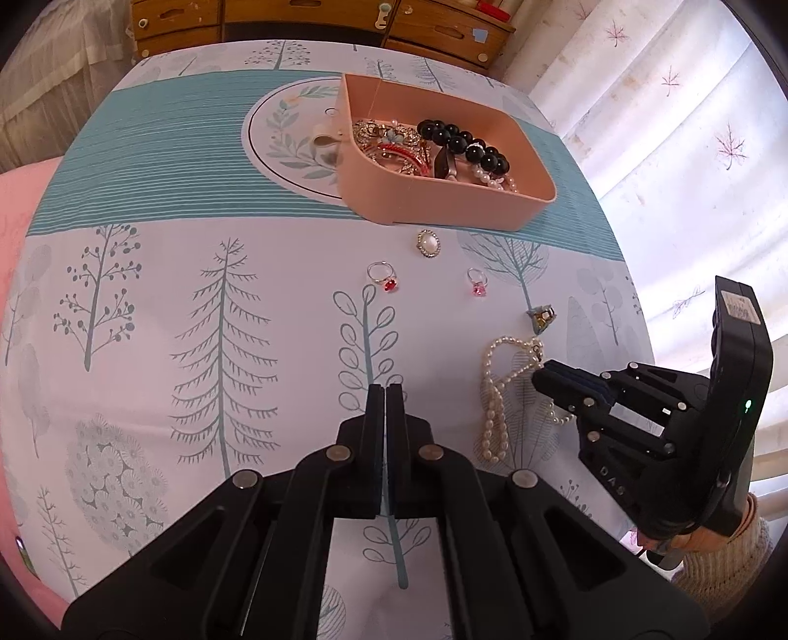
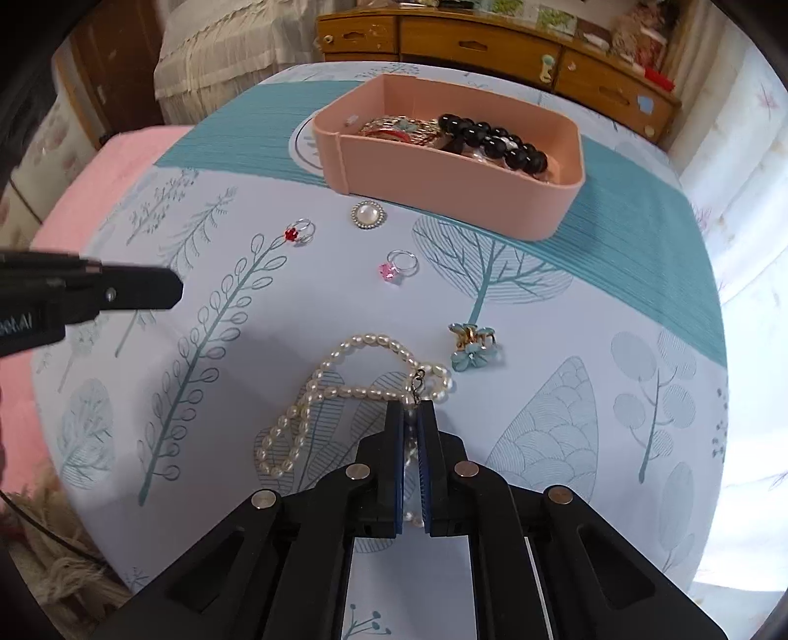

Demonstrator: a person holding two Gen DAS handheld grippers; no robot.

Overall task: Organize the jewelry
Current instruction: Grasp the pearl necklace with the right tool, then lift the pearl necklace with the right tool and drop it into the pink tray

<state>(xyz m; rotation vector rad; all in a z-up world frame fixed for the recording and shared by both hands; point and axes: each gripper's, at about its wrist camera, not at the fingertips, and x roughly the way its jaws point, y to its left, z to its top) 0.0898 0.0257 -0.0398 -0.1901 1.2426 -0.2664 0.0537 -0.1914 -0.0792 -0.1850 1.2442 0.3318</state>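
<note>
A pearl necklace [image 2: 315, 389] [image 1: 492, 394] lies looped on the tree-print cloth. My right gripper [image 2: 410, 404] [image 1: 539, 374] is shut on its clasp end, with pearls showing between the pads. My left gripper [image 1: 386, 389] [image 2: 177, 290] is shut with nothing in it, hovering over the cloth left of the necklace. Loose on the cloth are a red-stone ring [image 1: 384, 278] [image 2: 298, 231], a pink-stone ring [image 1: 476, 284] [image 2: 396, 266], a round pearl brooch [image 1: 427, 243] [image 2: 368, 214] and a blue flower clip [image 2: 470, 347] [image 1: 541, 315]. Behind them a pink tray [image 1: 443, 207] [image 2: 443, 187] holds a black bead bracelet [image 1: 463, 140] and several other pieces.
The tray partly covers a round printed mat [image 1: 290, 138]. A wooden chest of drawers [image 2: 492, 44] stands behind the table. A pale curtain [image 1: 689, 147] hangs along the right edge and a pink cushion [image 2: 123, 162] lies at the left.
</note>
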